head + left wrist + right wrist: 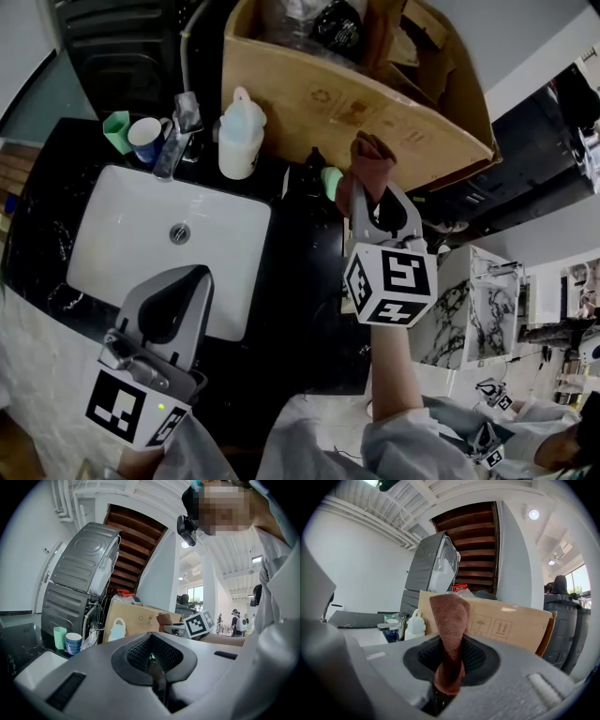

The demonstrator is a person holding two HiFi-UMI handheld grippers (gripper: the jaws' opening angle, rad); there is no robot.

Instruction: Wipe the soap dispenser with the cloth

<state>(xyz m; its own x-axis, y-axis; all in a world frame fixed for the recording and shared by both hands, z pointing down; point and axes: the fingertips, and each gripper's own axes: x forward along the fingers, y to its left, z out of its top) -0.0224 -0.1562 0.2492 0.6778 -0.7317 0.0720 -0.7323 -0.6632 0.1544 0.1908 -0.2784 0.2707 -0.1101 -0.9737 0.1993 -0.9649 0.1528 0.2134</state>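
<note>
No wiping to report yet, by my reading: the pickup is done and the whole wipe is left. The big cardboard box leans in over the back of the black counter, and the white sink basin sits below it. The right gripper hangs over the counter to the right of the basin, its jaws clamped on the brown cloth, which stands up out of them in a folded tuft. The left gripper hovers over the basin's near edge, jaws together with nothing between them.

The soap dispenser stands behind the basin, in front of the box, well apart from the cloth and off to its left. The faucet is just beside the dispenser, with a blue-and-white cup and a green cup beyond it, so the far side looks tight. A small green item sits near the cloth; I can't tell what it is.
</note>
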